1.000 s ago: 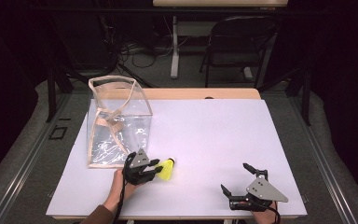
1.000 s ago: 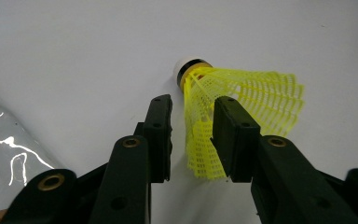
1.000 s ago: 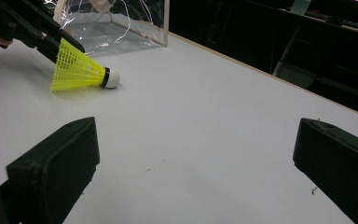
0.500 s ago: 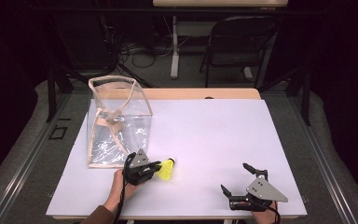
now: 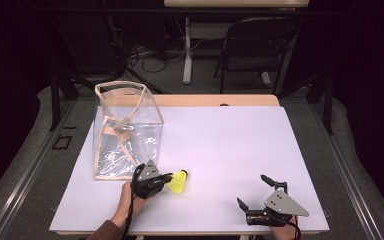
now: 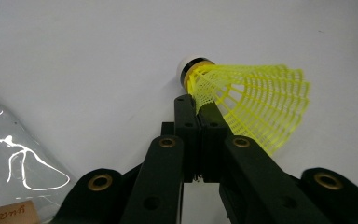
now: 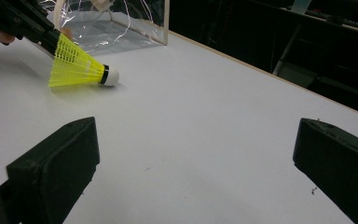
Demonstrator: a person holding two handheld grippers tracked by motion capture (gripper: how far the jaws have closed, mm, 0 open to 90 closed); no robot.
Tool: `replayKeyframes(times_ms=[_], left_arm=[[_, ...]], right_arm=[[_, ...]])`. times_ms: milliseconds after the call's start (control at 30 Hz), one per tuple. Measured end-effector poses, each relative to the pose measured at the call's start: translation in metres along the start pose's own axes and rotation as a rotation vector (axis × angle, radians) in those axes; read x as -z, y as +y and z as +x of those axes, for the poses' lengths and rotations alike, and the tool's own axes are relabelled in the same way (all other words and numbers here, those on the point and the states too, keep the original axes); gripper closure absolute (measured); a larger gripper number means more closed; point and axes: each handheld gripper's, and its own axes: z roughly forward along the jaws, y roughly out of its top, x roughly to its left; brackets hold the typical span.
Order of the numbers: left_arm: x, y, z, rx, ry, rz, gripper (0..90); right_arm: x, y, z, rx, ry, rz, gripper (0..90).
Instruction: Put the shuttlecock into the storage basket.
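A yellow shuttlecock (image 5: 178, 181) with a white cork lies on its side on the white table, cork pointing right in the high view. My left gripper (image 5: 169, 178) sits just in front of the clear bag, and its jaws have just been closing. In the left gripper view the jaws (image 6: 198, 105) are shut on the near edge of the shuttlecock's (image 6: 247, 102) mesh skirt. My right gripper (image 5: 251, 189) rests near the table's front right edge. It is open (image 7: 193, 130) with nothing between its jaws. Far off in its view is the shuttlecock (image 7: 77, 65).
A clear plastic bag (image 5: 127, 130) with tan trim stands open-topped at the table's left, just behind my left hand. The white table sheet (image 5: 230, 140) stretches to the right of it. A black chair (image 5: 255, 45) and cables stand beyond the far edge.
The left gripper's jaws have closed onto the shuttlecock's skirt. Neither hand has shifted, and the right gripper is as it was.
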Motion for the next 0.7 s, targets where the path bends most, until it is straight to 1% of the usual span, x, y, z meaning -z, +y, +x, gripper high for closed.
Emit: replayKeyframes(times_ms=[200, 233, 300, 700], left_arm=[[0.0017, 0.0013, -0.0006, 0.000, 0.000, -0.008, 88.8], [0.0022, 0.0016, -0.0003, -0.007, 0.002, -0.010, 88.8], [0.0027, 0.0021, -0.0006, -0.004, 0.002, -0.014, 88.8], [0.0074, 0.0072, -0.0024, -0.017, 0.008, -0.022, 88.8]], right_arm=[[0.0001, 0.0000, -0.0001, 0.000, 0.000, 0.000, 0.0], [0.0000, 0.0000, -0.0001, 0.000, 0.000, 0.000, 0.0], [0.0000, 0.0000, -0.0001, -0.001, 0.001, 0.000, 0.0], [0.0001, 0.0000, 0.0000, -0.001, 0.002, 0.000, 0.0]])
